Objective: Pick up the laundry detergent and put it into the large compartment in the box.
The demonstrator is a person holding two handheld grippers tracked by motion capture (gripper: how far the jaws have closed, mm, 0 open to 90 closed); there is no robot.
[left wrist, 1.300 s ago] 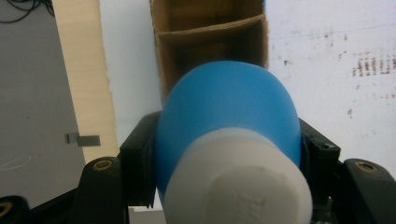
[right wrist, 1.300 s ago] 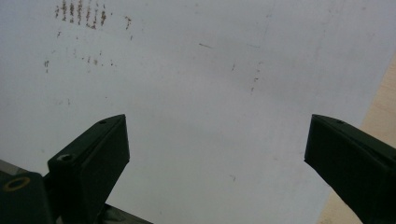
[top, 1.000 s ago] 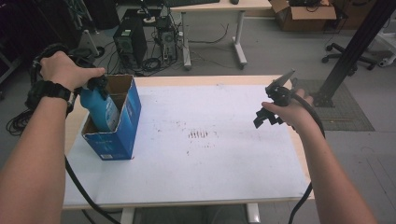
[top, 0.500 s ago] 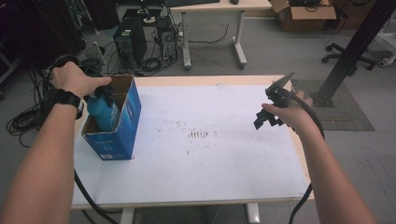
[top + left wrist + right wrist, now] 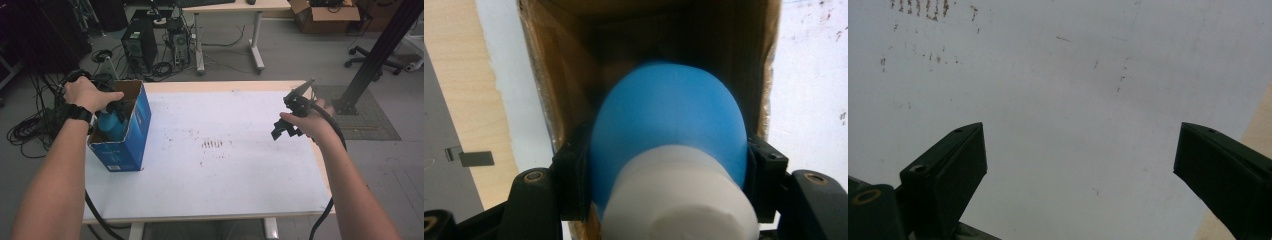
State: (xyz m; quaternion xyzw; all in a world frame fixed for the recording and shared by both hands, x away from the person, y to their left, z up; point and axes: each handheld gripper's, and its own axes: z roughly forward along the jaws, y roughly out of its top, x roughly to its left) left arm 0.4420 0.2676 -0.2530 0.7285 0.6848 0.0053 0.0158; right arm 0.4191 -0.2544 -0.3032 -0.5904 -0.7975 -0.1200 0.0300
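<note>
1. One white counter [image 5: 215, 185] with a pale wood edge carries one open blue carton [image 5: 129, 137] at its left side; brown marks stain the middle of the counter.
2. The left claw [image 5: 669, 165] reaches down into the carton's open top, its two jaws pressed against the sides of one blue bottle [image 5: 669, 115] with a white cap, which sits inside the cardboard walls.
3. The right claw [image 5: 1078, 150] hangs above the bare right part of the counter, jaws spread wide with nothing between them.
4. Far beyond, on the floor, stand two computer towers [image 5: 136, 45], one second desk [image 5: 230, 7], one cardboard box [image 5: 325, 10] and cables.
</note>
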